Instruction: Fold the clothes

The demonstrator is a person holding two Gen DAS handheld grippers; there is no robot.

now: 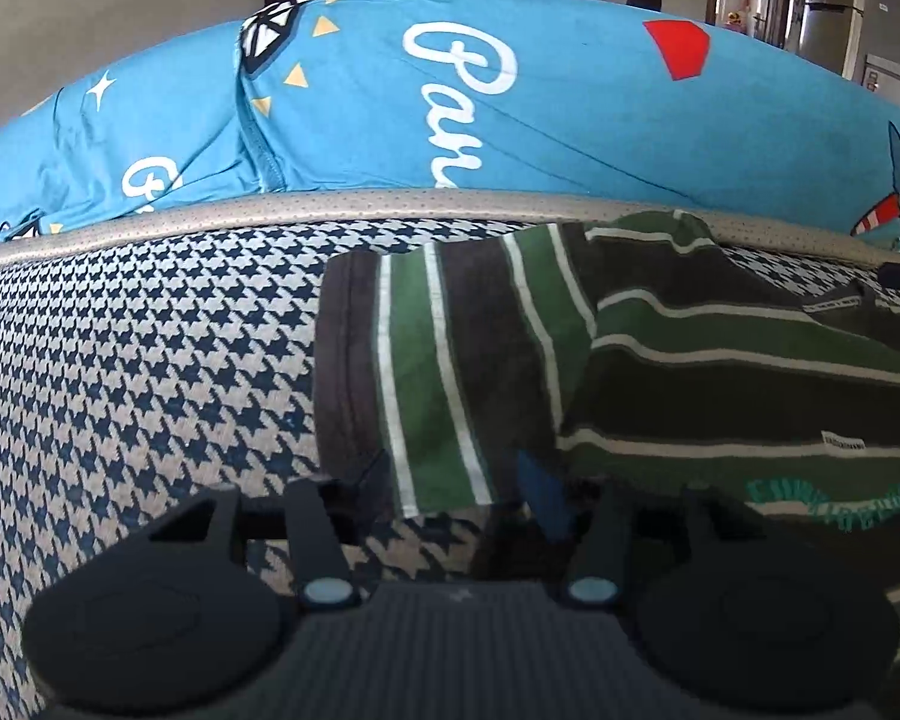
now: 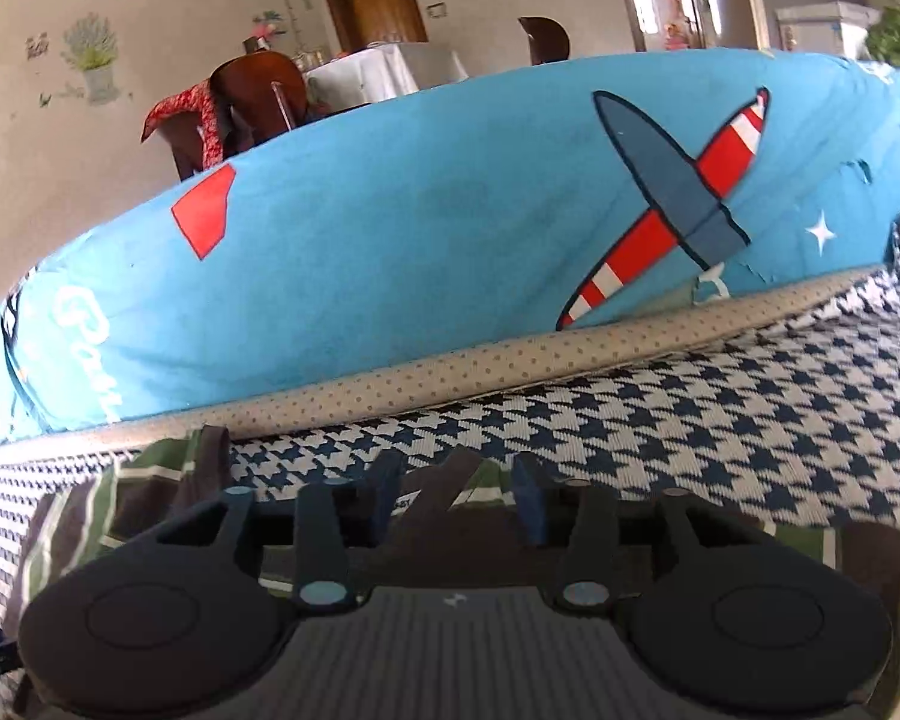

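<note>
A shirt (image 1: 660,348) striped in green, dark grey and white lies crumpled on a blue-and-white houndstooth cover (image 1: 138,372). One sleeve points toward me in the left wrist view. My left gripper (image 1: 462,483) is open at the sleeve's hem, with the striped cloth lying between its fingers. In the right wrist view the same shirt (image 2: 108,516) spreads under and to the left of my right gripper (image 2: 456,498). This gripper is open too, and a dark fold of the shirt stands up between its blue pads (image 2: 528,507).
A big blue cushion (image 1: 570,120) (image 2: 390,252) printed with planes and white lettering rises right behind the cover, along a dotted beige edge (image 2: 510,360). Beyond it are chairs, a white-clothed table (image 2: 384,72) and a wooden door.
</note>
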